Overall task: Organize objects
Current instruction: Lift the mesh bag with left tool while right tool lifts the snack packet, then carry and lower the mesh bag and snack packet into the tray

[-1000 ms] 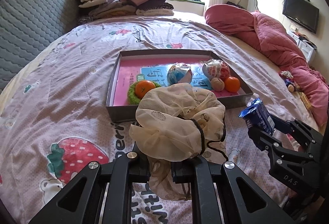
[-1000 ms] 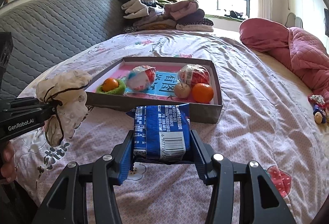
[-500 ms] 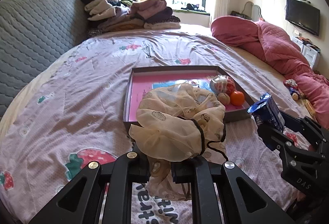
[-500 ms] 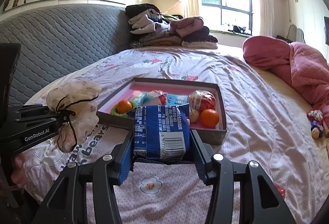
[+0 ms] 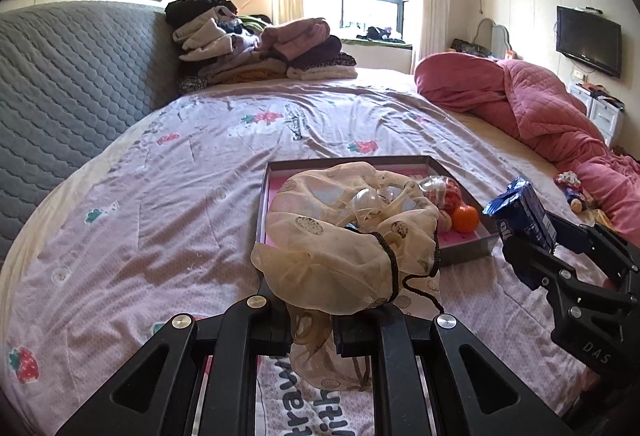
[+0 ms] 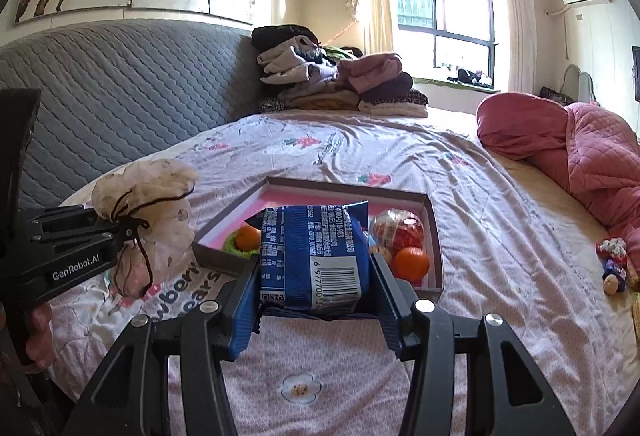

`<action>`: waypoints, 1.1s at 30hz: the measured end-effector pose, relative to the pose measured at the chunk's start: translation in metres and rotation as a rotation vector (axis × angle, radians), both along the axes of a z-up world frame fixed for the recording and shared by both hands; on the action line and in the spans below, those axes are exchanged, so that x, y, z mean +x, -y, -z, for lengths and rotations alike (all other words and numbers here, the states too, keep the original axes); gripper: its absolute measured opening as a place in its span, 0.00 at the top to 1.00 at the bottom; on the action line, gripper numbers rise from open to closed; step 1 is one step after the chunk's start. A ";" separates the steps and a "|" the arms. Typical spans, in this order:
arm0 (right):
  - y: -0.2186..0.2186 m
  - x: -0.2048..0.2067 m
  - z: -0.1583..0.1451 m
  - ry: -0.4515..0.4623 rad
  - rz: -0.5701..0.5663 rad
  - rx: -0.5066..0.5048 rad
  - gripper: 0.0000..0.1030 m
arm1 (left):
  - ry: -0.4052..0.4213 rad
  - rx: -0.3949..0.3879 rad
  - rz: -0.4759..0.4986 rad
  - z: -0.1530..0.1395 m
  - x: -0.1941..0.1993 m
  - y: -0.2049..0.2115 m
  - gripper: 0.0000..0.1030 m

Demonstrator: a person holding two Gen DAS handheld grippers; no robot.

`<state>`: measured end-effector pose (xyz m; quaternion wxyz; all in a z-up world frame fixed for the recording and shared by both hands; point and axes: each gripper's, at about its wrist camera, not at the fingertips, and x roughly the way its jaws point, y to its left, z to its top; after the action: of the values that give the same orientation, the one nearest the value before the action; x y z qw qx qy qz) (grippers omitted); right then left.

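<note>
My left gripper [image 5: 314,320] is shut on a sheer cream drawstring pouch [image 5: 344,236], held above the bedspread in front of a shallow grey box [image 5: 466,256] with a pink floor. In the right wrist view the same pouch [image 6: 148,204] hangs from the left gripper [image 6: 124,232] at the left. My right gripper [image 6: 314,296] is shut on a blue snack packet [image 6: 314,256], lifted just short of the box [image 6: 436,236]. Inside the box lie oranges [image 6: 412,262], a wrapped red ball [image 6: 400,230] and a green ring [image 6: 234,248].
A grey quilted headboard [image 6: 120,96] runs along the left. Folded clothes [image 6: 340,84] are stacked at the bed's far end. A pink quilt [image 6: 580,152] is heaped on the right, with small toys [image 6: 612,264] beside it. The floral bedspread [image 5: 160,216] spreads to the left.
Both grippers have risen with their loads and tilted up, so more of the room shows. The box now sits lower and partly hidden behind the pouch and the packet.
</note>
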<state>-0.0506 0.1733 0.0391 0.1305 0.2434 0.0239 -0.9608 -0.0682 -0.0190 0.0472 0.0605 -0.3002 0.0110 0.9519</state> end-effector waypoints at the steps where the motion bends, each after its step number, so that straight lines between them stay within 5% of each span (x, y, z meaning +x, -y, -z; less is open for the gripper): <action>1: 0.000 -0.002 -0.002 -0.005 0.000 -0.002 0.50 | -0.003 0.001 0.003 -0.001 -0.001 0.000 0.87; 33: -0.009 -0.082 -0.039 -0.118 0.013 0.020 0.50 | -0.014 -0.017 -0.049 -0.011 -0.106 0.016 0.86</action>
<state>-0.1328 0.1820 0.0781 0.1201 0.1880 0.0397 -0.9740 -0.1744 -0.0353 0.0580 0.0343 -0.2942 0.0121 0.9550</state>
